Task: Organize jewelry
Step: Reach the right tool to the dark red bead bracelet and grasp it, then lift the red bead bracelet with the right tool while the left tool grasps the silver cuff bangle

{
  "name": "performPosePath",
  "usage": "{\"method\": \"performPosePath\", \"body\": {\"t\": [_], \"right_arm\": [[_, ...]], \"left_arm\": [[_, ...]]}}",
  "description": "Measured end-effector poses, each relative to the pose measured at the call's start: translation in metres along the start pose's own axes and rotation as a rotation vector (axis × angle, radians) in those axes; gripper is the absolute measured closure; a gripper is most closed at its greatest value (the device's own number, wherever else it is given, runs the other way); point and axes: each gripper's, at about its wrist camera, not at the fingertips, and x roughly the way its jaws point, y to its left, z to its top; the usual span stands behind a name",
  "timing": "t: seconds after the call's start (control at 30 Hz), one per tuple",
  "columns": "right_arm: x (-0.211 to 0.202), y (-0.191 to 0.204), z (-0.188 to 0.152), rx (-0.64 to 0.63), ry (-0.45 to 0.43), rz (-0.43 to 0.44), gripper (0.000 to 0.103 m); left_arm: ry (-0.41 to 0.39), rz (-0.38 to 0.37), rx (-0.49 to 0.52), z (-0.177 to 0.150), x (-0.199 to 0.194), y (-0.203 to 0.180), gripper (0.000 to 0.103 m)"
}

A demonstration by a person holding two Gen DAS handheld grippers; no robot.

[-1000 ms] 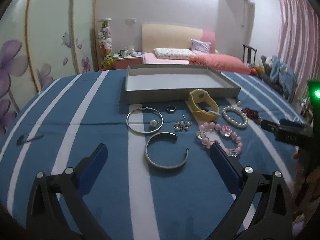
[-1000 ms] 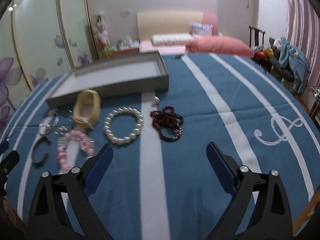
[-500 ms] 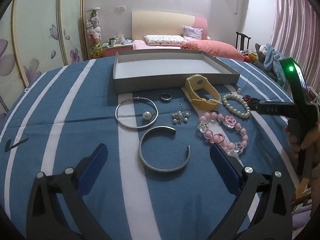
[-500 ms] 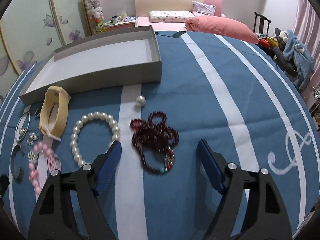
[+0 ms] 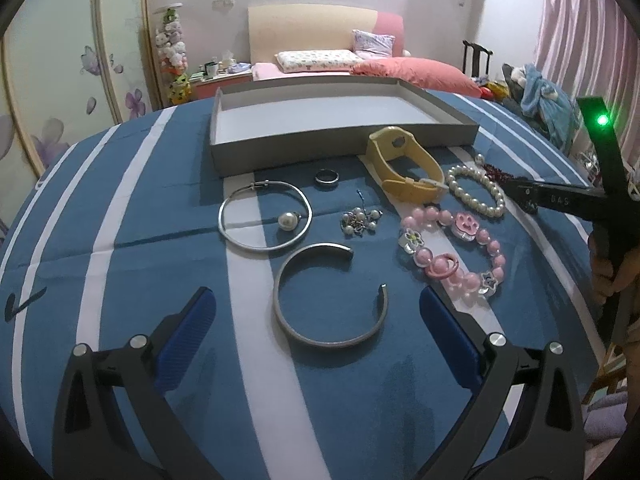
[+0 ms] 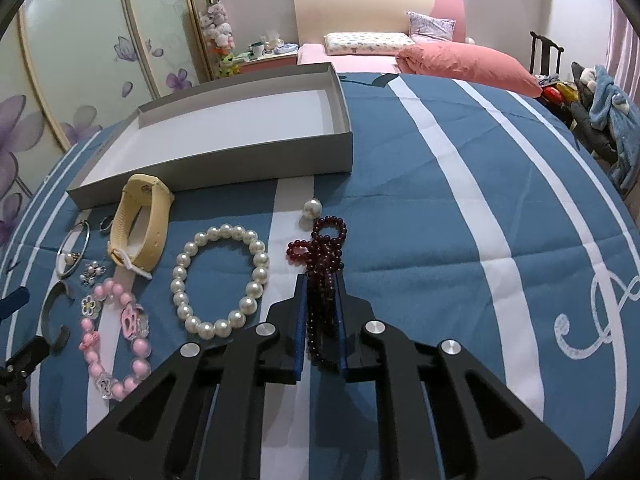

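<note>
**Right claw clamps the dark red bead strand**

The right claw (image 6: 319, 320) points steeply down at the table (image 6: 440, 216), its blue pads pressed together on the near end of the dark red bead strand (image 6: 324, 252). The rest of the strand lies bunched in loops beyond the tips, on the blue striped cloth. A loose pearl (image 6: 311, 208) sits just beyond the loops. To the left lie the white pearl bracelet (image 6: 220, 280), the yellow watch band (image 6: 138, 226) and the pink bead bracelet (image 6: 116, 336).

The left claw (image 5: 316, 320) also tilts downward, its fingers wide apart and gripping nothing. The open silver cuff (image 5: 330, 294) lies on the cloth just ahead of the gap between them. Beyond it are the silver bangle (image 5: 264, 216) with a pearl inside its circle, a small ring (image 5: 327, 177) and a pearl cluster (image 5: 360, 222). The grey tray (image 5: 344, 146) stands behind all the pieces, holding nothing. A hand (image 5: 612, 268) grips the right tool's handle at the left view's right edge.
</note>
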Motion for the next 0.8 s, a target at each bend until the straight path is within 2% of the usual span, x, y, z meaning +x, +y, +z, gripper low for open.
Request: {"method": "performPosePath", "body": {"t": [0.13, 0.27, 0.43, 0.5, 0.8], "right_arm": [[0.001, -0.002, 0.003, 0.011, 0.000, 0.008, 0.093], [0.002, -0.004, 0.006, 0.021, 0.001, 0.018, 0.093], [0.003, -0.006, 0.008, 0.029, -0.002, 0.024, 0.094], [0.003, -0.007, 0.008, 0.031, -0.003, 0.033, 0.094], [-0.003, -0.002, 0.006, 0.019, -0.039, 0.051, 0.094]], "left_arm": [[0.024, 0.004, 0.040, 0.003, 0.009, -0.008, 0.004], [0.088, 0.002, 0.034, 0.007, 0.024, -0.007, 0.020], [0.087, 0.001, 0.003, 0.012, 0.026, -0.002, 0.028], [0.083, -0.005, -0.003, 0.014, 0.026, -0.001, 0.040], [0.075, -0.015, -0.017, 0.015, 0.025, 0.001, 0.040]]}}
